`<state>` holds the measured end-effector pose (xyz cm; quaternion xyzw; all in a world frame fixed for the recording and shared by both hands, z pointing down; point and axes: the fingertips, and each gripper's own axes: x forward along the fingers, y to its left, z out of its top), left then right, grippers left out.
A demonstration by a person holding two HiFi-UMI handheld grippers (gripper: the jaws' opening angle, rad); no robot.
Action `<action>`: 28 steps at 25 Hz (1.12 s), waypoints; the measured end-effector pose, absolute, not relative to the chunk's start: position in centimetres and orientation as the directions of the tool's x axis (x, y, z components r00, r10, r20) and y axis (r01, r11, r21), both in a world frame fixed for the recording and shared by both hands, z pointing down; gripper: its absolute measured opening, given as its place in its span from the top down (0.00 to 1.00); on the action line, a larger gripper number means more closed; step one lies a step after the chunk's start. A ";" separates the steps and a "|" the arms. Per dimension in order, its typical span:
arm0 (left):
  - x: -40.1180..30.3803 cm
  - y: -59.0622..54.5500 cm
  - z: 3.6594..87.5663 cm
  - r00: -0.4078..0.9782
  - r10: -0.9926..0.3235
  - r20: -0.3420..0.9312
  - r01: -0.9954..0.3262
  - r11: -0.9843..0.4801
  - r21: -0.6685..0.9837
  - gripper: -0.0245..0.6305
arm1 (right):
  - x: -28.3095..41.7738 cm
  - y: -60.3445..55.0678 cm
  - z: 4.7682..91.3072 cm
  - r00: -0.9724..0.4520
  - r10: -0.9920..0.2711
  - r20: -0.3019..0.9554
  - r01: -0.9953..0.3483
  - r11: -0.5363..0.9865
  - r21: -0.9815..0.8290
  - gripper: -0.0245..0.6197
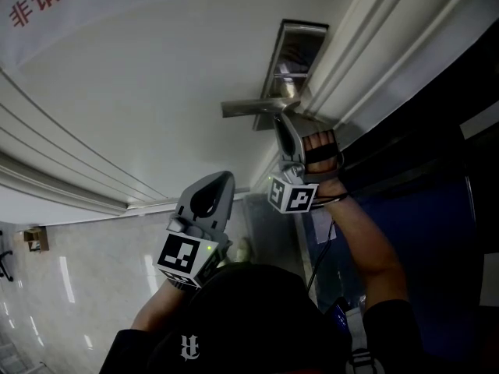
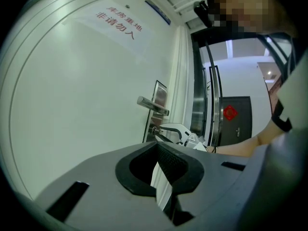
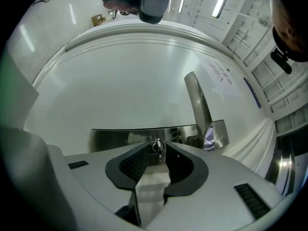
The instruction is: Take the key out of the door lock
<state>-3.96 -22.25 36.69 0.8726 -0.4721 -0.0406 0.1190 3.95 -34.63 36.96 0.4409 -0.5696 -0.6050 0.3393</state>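
Key (image 3: 156, 146), small and silvery, sticks out of the lock in the brushed steel plate (image 3: 115, 138), beside the lever handle (image 3: 198, 105) on the white door (image 3: 134, 76). The right tool (image 3: 158, 149) has its jaws apart, one tip on each side of the key, seemingly not pressing it. The left tool (image 2: 156, 146) is well back from the door, jaws together and empty. A sign (image 2: 118, 22) high on the door reads 非请勿入 in red.
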 end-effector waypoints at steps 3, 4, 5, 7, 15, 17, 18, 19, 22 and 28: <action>-4.0 -22.3 36.7 0.551 -0.834 0.034 -0.814 -0.528 0.243 0.95 | 3.7 -35.0 36.8 -0.383 -0.910 -0.159 -0.062 -0.146 0.987 0.88; -4.0 -22.3 36.7 0.551 -0.834 0.034 -0.813 -0.528 0.244 0.95 | 3.7 -35.1 36.8 -0.387 -0.908 -0.160 -0.049 -0.153 0.987 0.90; -4.1 -22.3 36.8 0.552 -0.833 0.035 -0.812 -0.528 0.247 0.95 | 3.6 -35.2 36.9 -0.392 -0.906 -0.160 -0.035 -0.159 0.987 0.91; -4.1 -22.3 36.8 0.553 -0.832 0.037 -0.811 -0.528 0.251 0.96 | 3.6 -35.2 37.0 -0.399 -0.904 -0.154 -0.009 -0.164 0.986 0.91; -3.8 -22.0 36.8 0.565 -0.825 0.032 -0.802 -0.540 0.255 0.95 | 3.7 -34.7 37.1 -0.396 -0.910 -0.123 0.048 -0.154 0.987 0.92; -3.8 -21.9 36.8 0.568 -0.822 0.027 -0.800 -0.544 0.253 0.95 | 3.8 -34.2 37.1 -0.397 -0.909 -0.124 0.057 -0.159 0.986 0.92; -3.8 -21.9 36.8 0.570 -0.821 0.027 -0.798 -0.546 0.254 0.96 | 3.8 -34.0 37.1 -0.398 -0.909 -0.124 0.060 -0.161 0.985 0.92; -3.8 -21.9 36.8 0.572 -0.820 0.029 -0.797 -0.547 0.255 0.95 | 3.8 -33.8 37.2 -0.398 -0.909 -0.124 0.063 -0.162 0.985 0.92; -3.5 -21.7 36.8 0.579 -0.815 0.024 -0.792 -0.556 0.251 0.95 | 3.8 -33.5 37.3 -0.394 -0.912 -0.117 0.069 -0.156 0.985 0.93; -3.3 -21.2 36.7 0.589 -0.808 0.022 -0.787 -0.566 0.246 0.95 | 4.0 -32.4 37.5 -0.388 -0.915 -0.110 0.075 -0.150 0.986 0.93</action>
